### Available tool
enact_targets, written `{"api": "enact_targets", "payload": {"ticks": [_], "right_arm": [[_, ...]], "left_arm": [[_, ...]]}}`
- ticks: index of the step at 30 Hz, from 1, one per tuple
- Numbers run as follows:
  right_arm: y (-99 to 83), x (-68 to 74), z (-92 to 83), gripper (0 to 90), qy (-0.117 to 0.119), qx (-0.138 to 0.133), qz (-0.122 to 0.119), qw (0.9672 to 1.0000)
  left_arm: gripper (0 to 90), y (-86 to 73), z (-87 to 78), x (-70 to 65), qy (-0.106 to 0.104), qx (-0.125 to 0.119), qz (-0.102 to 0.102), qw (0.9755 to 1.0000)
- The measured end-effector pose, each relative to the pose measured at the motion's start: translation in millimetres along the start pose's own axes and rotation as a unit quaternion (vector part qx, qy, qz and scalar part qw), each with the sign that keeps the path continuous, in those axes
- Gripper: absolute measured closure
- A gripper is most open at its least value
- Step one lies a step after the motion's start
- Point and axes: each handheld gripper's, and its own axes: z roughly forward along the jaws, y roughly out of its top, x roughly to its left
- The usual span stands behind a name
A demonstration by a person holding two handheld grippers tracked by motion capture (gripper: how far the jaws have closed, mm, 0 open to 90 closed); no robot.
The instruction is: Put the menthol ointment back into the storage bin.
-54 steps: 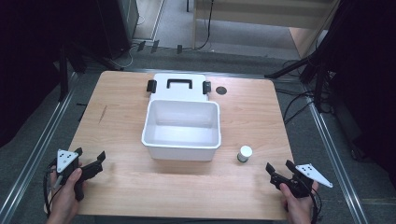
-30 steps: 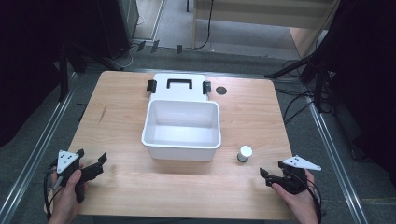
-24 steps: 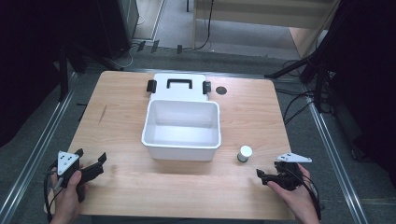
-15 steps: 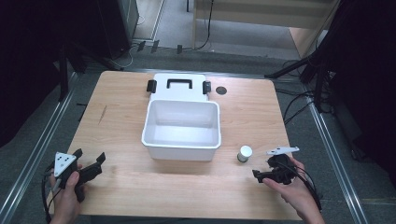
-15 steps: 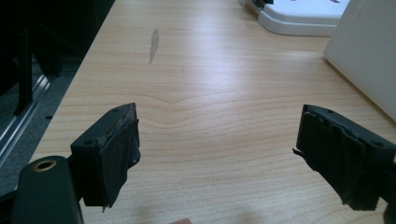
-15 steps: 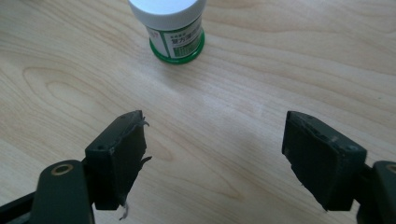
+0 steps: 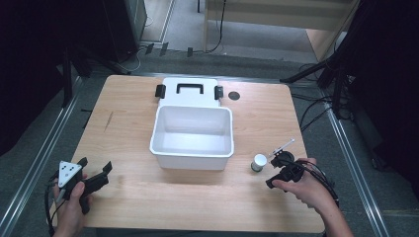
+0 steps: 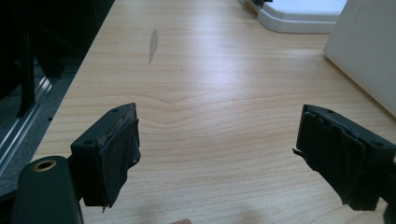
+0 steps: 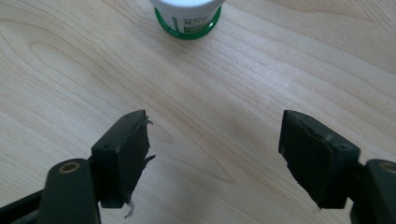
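Approach step: right claw (image 7: 276,170), unclenched & just narrowing, nothing between, nears small white-capped green-based jar (image 7: 258,162) lower right. Next: straddle jar, clench.

- The high view looks forward and down from above my side of the table (image 7: 148,207), far enough off to take in the whole top around the white bin (image 7: 192,136).
- The left gripper view rides low and close over the wood, facing along my jaws, the bin's wall (image 8: 369,51) at its right edge.
- The right gripper view tilts steeply down, very near the wood, right of the bin.
- All three share the tabletop; the first two share the bin.
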Motion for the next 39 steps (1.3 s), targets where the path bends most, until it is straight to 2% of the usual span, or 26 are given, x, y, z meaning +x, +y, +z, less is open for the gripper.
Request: {"api": "enact_targets", "payload": {"ticks": [4, 6, 11, 13, 15, 18, 27, 33, 35, 39], "right_arm": [[10.8, -2.5, -2.1, 30.9, 0.01, 0.02, -0.008, 0.9997], [15.6, -2.2, -2.3, 31.0, 0.02, 0.028, -0.02, 0.9992], [29.6, -3.1, -2.5, 31.0, 0.029, 0.049, -0.023, 0.9982], [32.5, -3.3, -2.8, 31.5, 0.025, 0.048, -0.024, 0.9982], [41.0, -3.0, -3.3, 33.1, 0.034, 0.047, -0.025, 0.998], [48.8, -1.8, -3.0, 33.7, 0.043, 0.049, -0.029, 0.9975], [66.3, 2.8, 0.0, 33.8, 0.044, 0.053, -0.035, 0.997], [73.2, 4.6, 6.2, 39.2, 0.04, 0.055, -0.042, 0.9968], [74.7, 4.9, 7.7, 42.1, 0.036, 0.052, -0.055, 0.9965], [77.4, 6.1, 9.9, 45.9, 0.036, 0.056, -0.054, 0.9963]], "left_arm": [[14.3, 0.0, -0.1, 0.0, 0.0, 0.0, 0.001, 1.0], [14.3, 0.0, -0.2, 0.1, -0.001, 0.0, 0.0, 1.0], [13.6, 0.0, -0.5, 0.6, 0.001, 0.001, -0.002, 1.0], [12.4, -0.1, -0.4, 1.5, -0.002, -0.001, -0.005, 1.0], [11.4, -0.2, -0.6, 2.5, -0.004, -0.001, -0.013, 0.9999], [11.1, -0.2, -0.7, 3.0, -0.006, -0.002, -0.014, 0.9999], [11.1, 0.0, -0.6, 3.3, -0.007, 0.0, -0.013, 0.9999], [11.1, 0.0, -0.6, 3.2, -0.006, 0.0, -0.013, 0.9999], [11.1, 0.0, -0.6, 3.2, -0.006, 0.0, -0.014, 0.9999], [11.1, -0.1, -0.7, 3.4, -0.006, -0.001, -0.015, 0.9999]]}}
